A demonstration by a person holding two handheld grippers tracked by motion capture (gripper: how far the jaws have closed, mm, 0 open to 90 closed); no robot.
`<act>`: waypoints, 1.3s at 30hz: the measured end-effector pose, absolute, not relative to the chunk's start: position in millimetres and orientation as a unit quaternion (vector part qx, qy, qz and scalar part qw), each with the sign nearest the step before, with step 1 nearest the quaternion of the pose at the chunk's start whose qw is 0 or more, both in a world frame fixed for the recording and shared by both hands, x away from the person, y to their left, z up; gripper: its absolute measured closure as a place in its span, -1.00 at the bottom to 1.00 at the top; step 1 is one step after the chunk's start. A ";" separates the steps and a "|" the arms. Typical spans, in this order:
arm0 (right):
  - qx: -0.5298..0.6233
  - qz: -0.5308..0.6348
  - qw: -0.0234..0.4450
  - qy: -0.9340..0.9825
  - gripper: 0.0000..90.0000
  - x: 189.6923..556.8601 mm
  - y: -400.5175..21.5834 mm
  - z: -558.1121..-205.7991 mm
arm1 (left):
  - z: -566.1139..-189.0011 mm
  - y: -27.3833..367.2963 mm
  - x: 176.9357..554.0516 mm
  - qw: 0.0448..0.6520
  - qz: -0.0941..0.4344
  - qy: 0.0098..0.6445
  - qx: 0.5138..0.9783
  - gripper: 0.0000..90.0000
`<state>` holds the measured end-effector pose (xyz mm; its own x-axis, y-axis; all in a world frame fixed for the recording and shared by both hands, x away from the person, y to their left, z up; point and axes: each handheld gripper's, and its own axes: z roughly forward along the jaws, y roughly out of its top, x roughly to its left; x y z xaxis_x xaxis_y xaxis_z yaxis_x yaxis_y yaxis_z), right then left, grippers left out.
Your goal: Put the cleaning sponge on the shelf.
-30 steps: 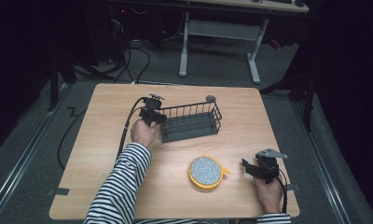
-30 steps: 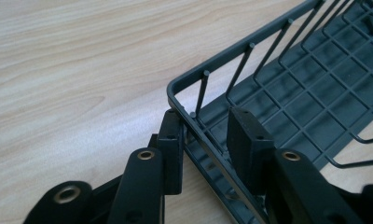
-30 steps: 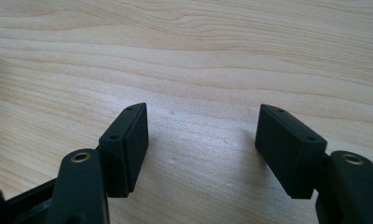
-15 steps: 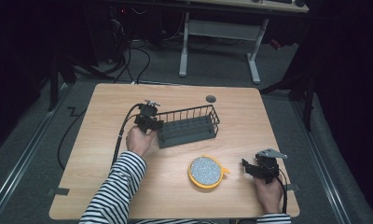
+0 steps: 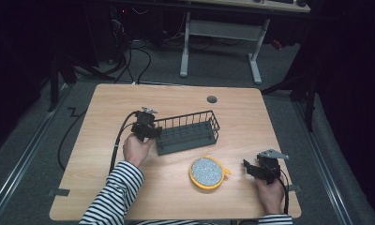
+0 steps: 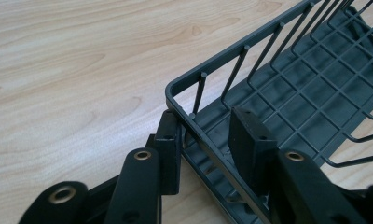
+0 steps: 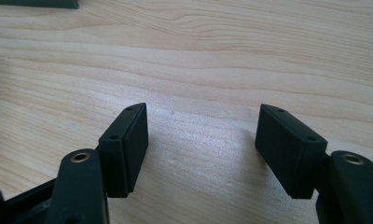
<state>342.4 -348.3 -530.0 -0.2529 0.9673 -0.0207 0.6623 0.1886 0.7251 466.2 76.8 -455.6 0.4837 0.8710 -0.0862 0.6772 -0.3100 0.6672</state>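
A dark wire basket [image 5: 188, 132] sits at mid-bench, its long side slightly angled, as the left gripper [image 5: 146, 129] straddles the rim of its near left corner [image 6: 184, 100]. One finger [image 6: 168, 140] presses the outside of the wall and the other [image 6: 250, 140] stands inside, just off it; the fingers have just been easing apart. No writing or brand can be read on any item. A yellow-rimmed round dish [image 5: 207, 172] lies near the basket's front. The right gripper [image 5: 260, 168] rests near the bench's [image 5: 129, 197] front right edge, its fingers [image 7: 128, 144] spread wide over bare wood. Open board surrounds the basket toward the far and left edges.
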 end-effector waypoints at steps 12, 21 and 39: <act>0.559 0.307 0.248 0.729 -0.23 342.5 -348.3 -530.0 | -456.0 86.7 447.8 0.341 0.138 0.489 0.791 0.40; 0.559 0.307 0.248 0.730 -0.23 342.5 -348.3 -530.0 | -452.7 88.1 446.5 0.357 0.139 0.496 0.779 0.11; 0.558 0.307 0.248 0.730 -0.23 342.5 -348.1 -529.9 | -423.2 128.7 412.9 0.423 0.177 0.474 0.751 -0.21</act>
<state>342.5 -348.1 -529.9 -0.2546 0.9668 -0.0189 0.6625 0.1886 0.7249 412.9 128.7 -423.2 0.4871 0.8628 -0.1353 0.5629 -0.1917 0.8040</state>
